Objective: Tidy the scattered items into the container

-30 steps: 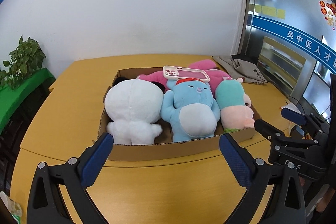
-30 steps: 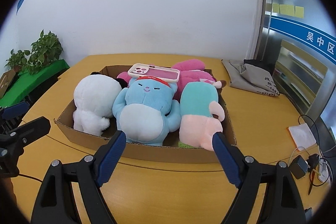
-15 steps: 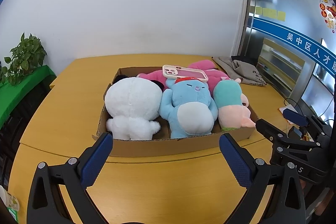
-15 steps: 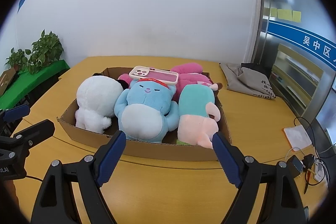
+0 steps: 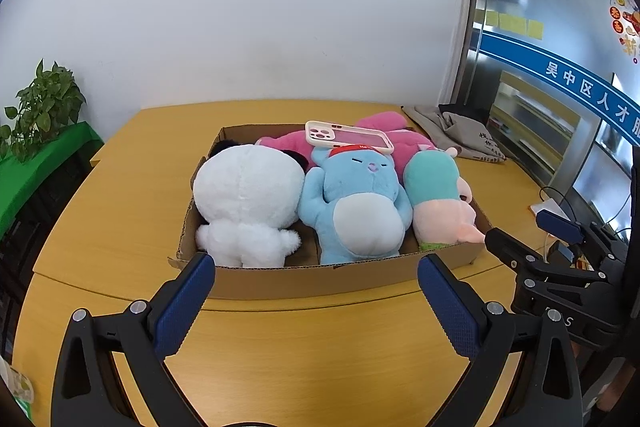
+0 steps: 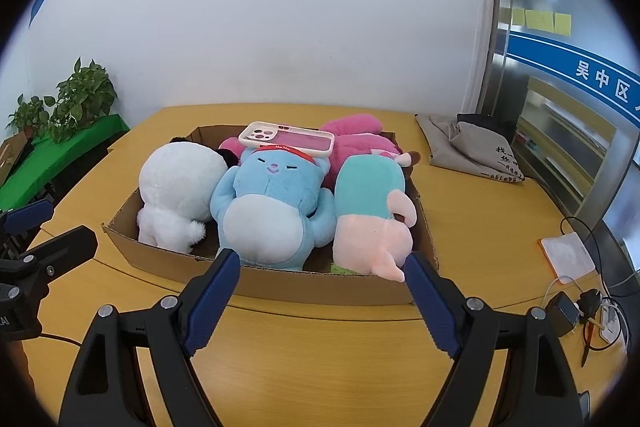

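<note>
A shallow cardboard box point(image 5: 312, 281) point(image 6: 320, 285) sits on the yellow table. In it lie a white plush point(image 5: 248, 203) point(image 6: 176, 195), a blue plush point(image 5: 356, 203) point(image 6: 272, 211), a teal-and-pink plush point(image 5: 436, 199) point(image 6: 368, 211) and a pink plush point(image 5: 380, 131) point(image 6: 356, 139) behind them. A pink phone case point(image 5: 348, 139) point(image 6: 286, 139) rests on the blue plush's head. My left gripper point(image 5: 316, 267) is open and empty in front of the box. My right gripper point(image 6: 320, 263) is open and empty, also in front of the box.
A grey cloth bag point(image 5: 460, 133) point(image 6: 468, 147) lies at the table's far right. A white pad point(image 6: 568, 257), cables and a charger point(image 6: 564, 311) lie at the right edge. Potted plants point(image 5: 40, 107) point(image 6: 80, 95) stand on a green stand at the left.
Both grippers have drawn back a little from the box; the box and toys look slightly farther away. Nothing in the box has moved.
</note>
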Demonstrator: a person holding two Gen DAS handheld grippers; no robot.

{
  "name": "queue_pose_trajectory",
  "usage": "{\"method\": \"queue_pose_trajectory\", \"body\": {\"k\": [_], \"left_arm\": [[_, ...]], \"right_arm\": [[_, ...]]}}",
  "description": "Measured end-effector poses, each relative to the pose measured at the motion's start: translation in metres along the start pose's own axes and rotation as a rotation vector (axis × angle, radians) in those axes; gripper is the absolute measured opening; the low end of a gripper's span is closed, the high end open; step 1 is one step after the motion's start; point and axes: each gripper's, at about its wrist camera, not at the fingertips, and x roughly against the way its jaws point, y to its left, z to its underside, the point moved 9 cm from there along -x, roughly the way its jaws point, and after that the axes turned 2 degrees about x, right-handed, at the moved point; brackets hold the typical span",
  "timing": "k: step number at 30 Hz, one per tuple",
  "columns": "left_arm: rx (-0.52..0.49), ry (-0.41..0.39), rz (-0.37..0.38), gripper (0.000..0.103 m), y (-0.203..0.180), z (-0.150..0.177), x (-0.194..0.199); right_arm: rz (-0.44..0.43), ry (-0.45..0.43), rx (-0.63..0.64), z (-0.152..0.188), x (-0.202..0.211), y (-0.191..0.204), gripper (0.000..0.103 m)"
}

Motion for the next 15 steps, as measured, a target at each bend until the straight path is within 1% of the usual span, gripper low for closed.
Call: {"method": "queue_pose_trajectory", "body": {"k": [8, 15], "left_arm": [[0.001, 0.01, -0.005, 0.103, 0.0003, 0.0012, -0.0039], [-0.033, 0.005, 0.009, 0.103, -0.0078, 0.0014, -0.0058]], "right_arm": [[-0.002, 0.01, 0.0, 0.0021, -0.0037, -0.0013, 0.084], [-0.005, 0.017, -0.005, 0.0041, -0.0061, -0.0034, 0.084]]}}
